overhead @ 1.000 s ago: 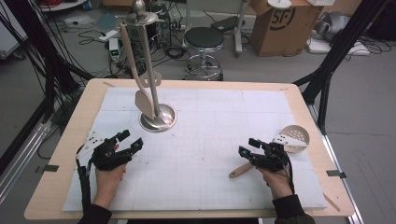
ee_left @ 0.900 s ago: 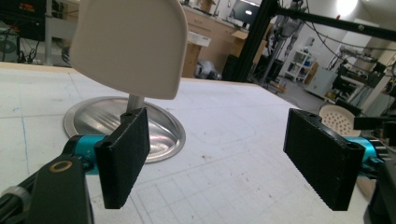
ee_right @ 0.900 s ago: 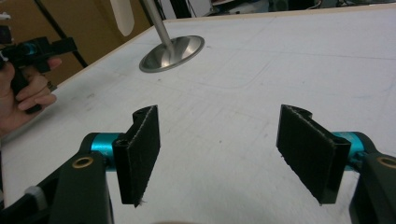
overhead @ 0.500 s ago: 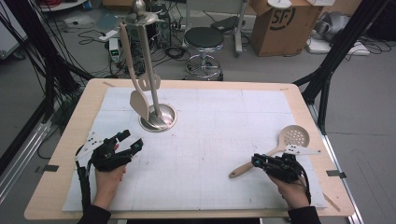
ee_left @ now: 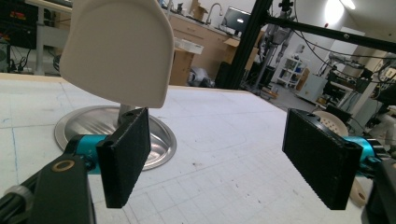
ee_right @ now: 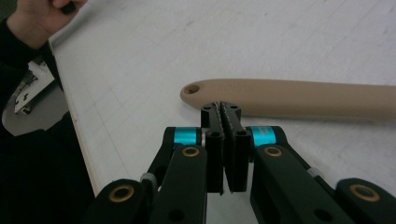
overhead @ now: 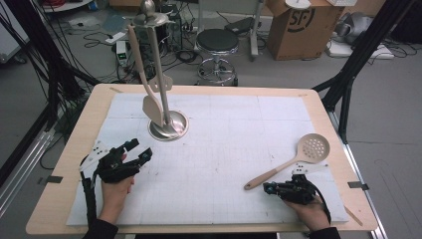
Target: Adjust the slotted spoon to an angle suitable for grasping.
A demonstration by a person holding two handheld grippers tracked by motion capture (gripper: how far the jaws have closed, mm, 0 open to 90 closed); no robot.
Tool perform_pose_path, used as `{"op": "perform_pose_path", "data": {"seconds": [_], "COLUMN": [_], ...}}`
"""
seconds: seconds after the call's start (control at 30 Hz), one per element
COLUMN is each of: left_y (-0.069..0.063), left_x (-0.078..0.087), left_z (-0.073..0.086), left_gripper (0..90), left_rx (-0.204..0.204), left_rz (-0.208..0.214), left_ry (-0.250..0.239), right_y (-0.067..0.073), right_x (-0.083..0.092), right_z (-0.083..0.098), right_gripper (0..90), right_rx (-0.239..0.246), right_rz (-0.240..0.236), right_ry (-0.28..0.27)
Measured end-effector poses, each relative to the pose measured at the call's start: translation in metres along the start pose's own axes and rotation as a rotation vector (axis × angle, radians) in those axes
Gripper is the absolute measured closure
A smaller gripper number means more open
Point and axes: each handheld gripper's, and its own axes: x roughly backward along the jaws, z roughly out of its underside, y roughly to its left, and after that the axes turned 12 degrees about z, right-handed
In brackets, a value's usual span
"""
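A beige slotted spoon (overhead: pixel 312 148) lies flat on the white mat at the right, its handle (ee_right: pixel 289 98) pointing toward the near edge. My right gripper (overhead: pixel 268 189) (ee_right: pixel 223 109) rests low just short of the handle's end. Its jaws have just been closing and now meet with nothing between them. A steel stand (overhead: pixel 169 127) (ee_left: pixel 112 126) stands at the back left with a beige spatula (overhead: pixel 152 107) (ee_left: pixel 116 51) hanging from it. My left gripper (overhead: pixel 141 149) (ee_left: pixel 219 158) is open and empty in front of the stand, aimed at the spatula blade.
The white gridded mat (overhead: pixel 224 149) covers most of the wooden table (overhead: pixel 74 149). A stool (overhead: pixel 217 42) and a cardboard box (overhead: pixel 293 25) stand on the floor beyond the far edge. Black frame legs (overhead: pixel 348 79) rise at the table's right.
My right gripper has drawn back from over the spoon handle toward the near edge, sunk lower, and gone from wide open to shut. The spoon and the left gripper have stayed put.
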Motion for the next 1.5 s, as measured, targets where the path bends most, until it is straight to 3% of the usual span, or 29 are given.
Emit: {"op": "perform_pose_path", "data": {"seconds": [0.1,0.2,1.1,1.5], "left_y": [0.001,0.001,0.001,0.001], "left_x": [0.000,0.000,0.000,0.000], "left_z": [0.000,0.001,0.002,0.002], "left_gripper": [24.0,24.1,24.1,24.1], "left_rx": [0.007,0.006,0.017,0.016], "left_rz": [-0.003,-0.003,0.003,0.003], "left_ry": [0.003,0.006,0.008,0.008], "right_y": [0.003,0.007,-0.002,-0.007], "right_x": [-0.007,-0.015,-0.071,-0.095], "right_z": [-0.004,-0.009,-0.058,-0.079], "right_gripper": [88.6,89.7,89.8,89.9], "right_rx": [0.009,0.036,-0.025,-0.060], "right_rz": [0.017,0.070,0.153,0.153], "right_ry": [0.044,0.087,0.048,0.050]}}
